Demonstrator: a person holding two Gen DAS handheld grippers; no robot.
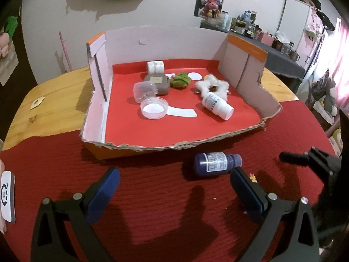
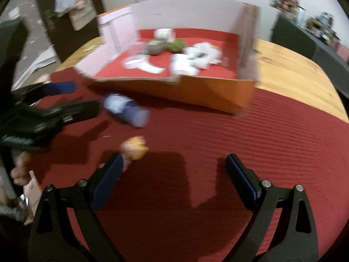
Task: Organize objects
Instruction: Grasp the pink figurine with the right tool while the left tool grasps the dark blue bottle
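A dark blue bottle (image 1: 217,163) lies on its side on the red mat in front of the cardboard box (image 1: 165,147). My left gripper (image 1: 174,181) is open and empty, just short of the bottle, which lies near its right finger. The box holds a white bottle (image 1: 217,104), a clear lid (image 1: 154,108), a clear case (image 1: 145,91), a grey case (image 1: 159,84), a green cloth (image 1: 180,80) and a white fluffy star (image 1: 211,86). In the blurred right wrist view my right gripper (image 2: 174,163) is open and empty; a small yellow-pink toy (image 2: 134,148) lies by its left finger. The blue bottle (image 2: 128,110) lies beyond.
The red mat (image 1: 152,196) covers the near part of a wooden table (image 1: 56,100). The box walls stand high at the back and sides; the front wall is low. The left gripper (image 2: 61,100) shows at the left of the right wrist view. A white card (image 1: 7,196) lies at the left edge.
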